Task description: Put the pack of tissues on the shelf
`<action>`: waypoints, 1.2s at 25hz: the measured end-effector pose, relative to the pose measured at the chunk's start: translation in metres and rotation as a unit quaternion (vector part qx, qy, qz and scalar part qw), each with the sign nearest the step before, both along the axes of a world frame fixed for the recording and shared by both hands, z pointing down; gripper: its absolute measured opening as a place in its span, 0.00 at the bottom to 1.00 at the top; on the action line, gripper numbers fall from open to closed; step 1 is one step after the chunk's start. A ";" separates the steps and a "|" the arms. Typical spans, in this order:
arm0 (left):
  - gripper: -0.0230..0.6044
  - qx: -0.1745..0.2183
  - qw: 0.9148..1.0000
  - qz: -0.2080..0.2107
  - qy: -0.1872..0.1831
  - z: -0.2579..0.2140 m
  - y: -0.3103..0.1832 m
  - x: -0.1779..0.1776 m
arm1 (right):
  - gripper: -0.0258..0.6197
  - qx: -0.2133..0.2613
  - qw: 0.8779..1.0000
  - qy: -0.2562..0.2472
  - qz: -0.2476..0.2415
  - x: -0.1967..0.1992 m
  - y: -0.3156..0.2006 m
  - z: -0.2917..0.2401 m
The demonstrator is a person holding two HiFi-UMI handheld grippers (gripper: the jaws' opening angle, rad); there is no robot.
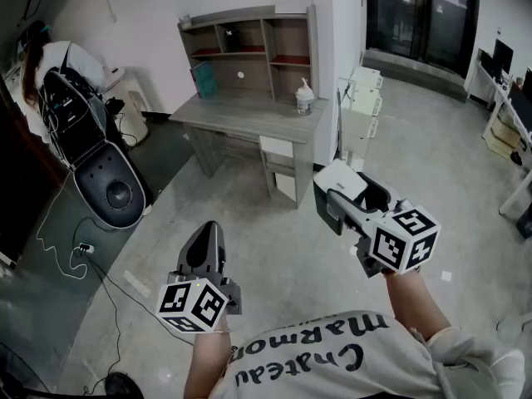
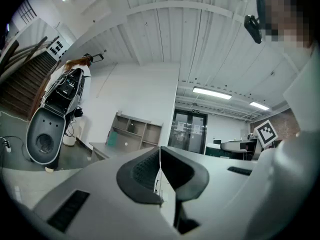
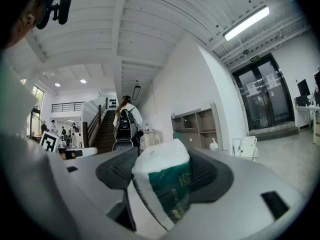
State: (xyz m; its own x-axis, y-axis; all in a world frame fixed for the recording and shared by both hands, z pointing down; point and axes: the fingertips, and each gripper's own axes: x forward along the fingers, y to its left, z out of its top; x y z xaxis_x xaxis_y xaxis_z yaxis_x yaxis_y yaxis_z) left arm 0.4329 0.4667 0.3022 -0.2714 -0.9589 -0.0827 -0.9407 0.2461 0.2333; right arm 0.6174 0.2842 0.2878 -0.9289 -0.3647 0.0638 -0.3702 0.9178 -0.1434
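My right gripper (image 1: 338, 194) is held level over the floor, shut on the pack of tissues (image 1: 340, 178), a white pack with green print. In the right gripper view the pack of tissues (image 3: 167, 181) fills the gap between the two dark pads of the right gripper (image 3: 165, 170). The left gripper (image 1: 208, 228) is beside it at the lower left, its jaws together with nothing between them; the left gripper (image 2: 160, 173) shows the same in its own view. The grey shelf (image 1: 249, 50) stands on a desk (image 1: 249, 116) some way ahead, also visible as the shelf (image 3: 196, 129) and shelf (image 2: 134, 132).
A pump bottle (image 1: 305, 98) stands on the desk's right end and a teal item (image 1: 204, 80) by the shelf's lower left. White cabinets (image 1: 362, 98) sit right of the desk. A black machine (image 1: 104, 173) with cables on the floor (image 1: 83, 252) is at the left.
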 end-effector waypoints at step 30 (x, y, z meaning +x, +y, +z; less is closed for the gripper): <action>0.07 -0.010 0.999 0.036 -0.004 0.024 -0.030 -0.110 | 0.54 -0.020 1.000 0.006 0.019 -0.104 -0.024 0.035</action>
